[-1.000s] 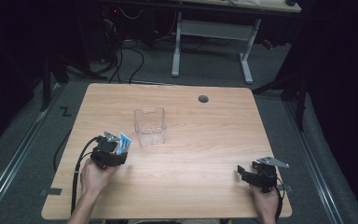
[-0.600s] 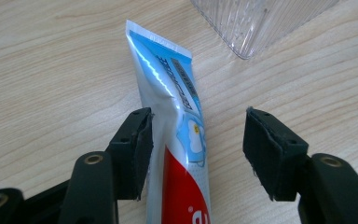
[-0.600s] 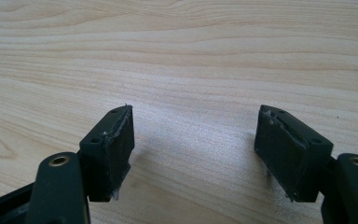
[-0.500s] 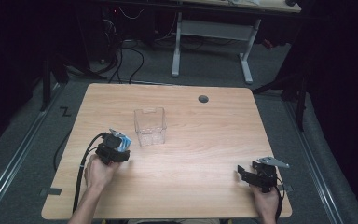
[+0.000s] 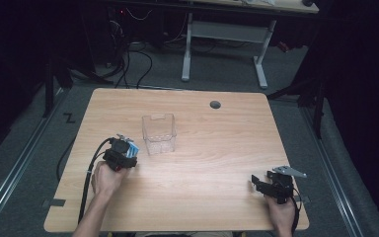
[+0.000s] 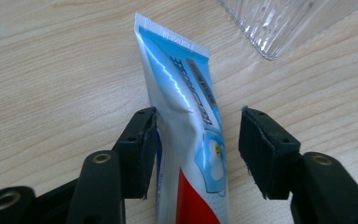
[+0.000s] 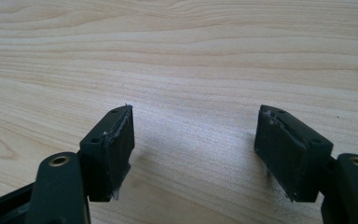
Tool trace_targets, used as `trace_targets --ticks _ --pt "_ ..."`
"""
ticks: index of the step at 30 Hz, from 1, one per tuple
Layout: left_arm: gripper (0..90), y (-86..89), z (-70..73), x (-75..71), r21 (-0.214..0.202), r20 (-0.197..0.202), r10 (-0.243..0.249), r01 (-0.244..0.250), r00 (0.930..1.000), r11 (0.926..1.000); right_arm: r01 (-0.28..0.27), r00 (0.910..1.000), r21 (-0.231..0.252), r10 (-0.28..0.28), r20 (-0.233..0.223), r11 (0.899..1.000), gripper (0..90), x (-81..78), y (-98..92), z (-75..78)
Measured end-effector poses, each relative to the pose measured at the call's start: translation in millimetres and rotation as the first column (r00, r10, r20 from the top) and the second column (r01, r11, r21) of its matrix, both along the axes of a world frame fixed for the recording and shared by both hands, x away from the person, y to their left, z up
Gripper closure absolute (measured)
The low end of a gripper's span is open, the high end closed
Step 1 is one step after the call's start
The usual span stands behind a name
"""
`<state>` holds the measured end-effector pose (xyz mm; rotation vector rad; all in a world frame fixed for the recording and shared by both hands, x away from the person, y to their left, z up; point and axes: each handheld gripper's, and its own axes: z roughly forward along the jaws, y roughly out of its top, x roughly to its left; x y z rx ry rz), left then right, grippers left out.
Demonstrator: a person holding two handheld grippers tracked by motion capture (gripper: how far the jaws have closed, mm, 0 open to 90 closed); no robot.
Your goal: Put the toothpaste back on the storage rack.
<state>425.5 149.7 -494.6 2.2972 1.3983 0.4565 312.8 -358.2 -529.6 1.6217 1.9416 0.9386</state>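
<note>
A blue, white and red toothpaste tube (image 6: pixel 186 107) lies on the wooden table (image 5: pixel 227 128), with its crimped end pointing away from me. My left gripper (image 6: pixel 196 116) stands open around it: the left jaw touches the tube and the right jaw is a gap away. In the high view the left gripper (image 5: pixel 128 150) and the tube (image 5: pixel 134 148) sit just left of a clear plastic container (image 5: pixel 159 133), whose corner (image 6: pixel 284 23) appears at the upper right of the left gripper view. Near the table's front right, my right gripper (image 5: pixel 256 181) is open and holds nothing (image 7: pixel 196 116).
A round cable hole (image 5: pixel 215 104) lies near the table's far edge. The container is empty. Behind the table stand the white legs of another desk (image 5: pixel 187 49), with cables (image 5: pixel 128 59) on the dark floor.
My left hand and gripper have shifted slightly forward and right, toward the container, with the tube between the jaws. The right gripper has stayed still.
</note>
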Motion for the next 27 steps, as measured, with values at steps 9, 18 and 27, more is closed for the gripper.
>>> trace_targets --ticks 9,18,27 --pt "49.9 0.9 -5.4 5.2 0.016 -0.025 0.018 -0.018 0.9995 0.9997 0.0 1.0 0.0 0.0 0.0 1.0 28.6 0.0 0.0 0.0" --pt "52.6 0.5 -9.2 8.6 0.013 -0.043 0.033 -0.032 0.9985 0.9994 0.0 1.0 -0.001 0.0 0.0 1.0 28.6 0.0 0.1 0.0" --pt "53.4 2.2 -9.2 11.0 -0.004 -0.066 0.04 -0.041 0.997 0.9992 0.0 1.0 -0.001 0.0 0.0 1.0 28.6 0.0 0.2 0.0"
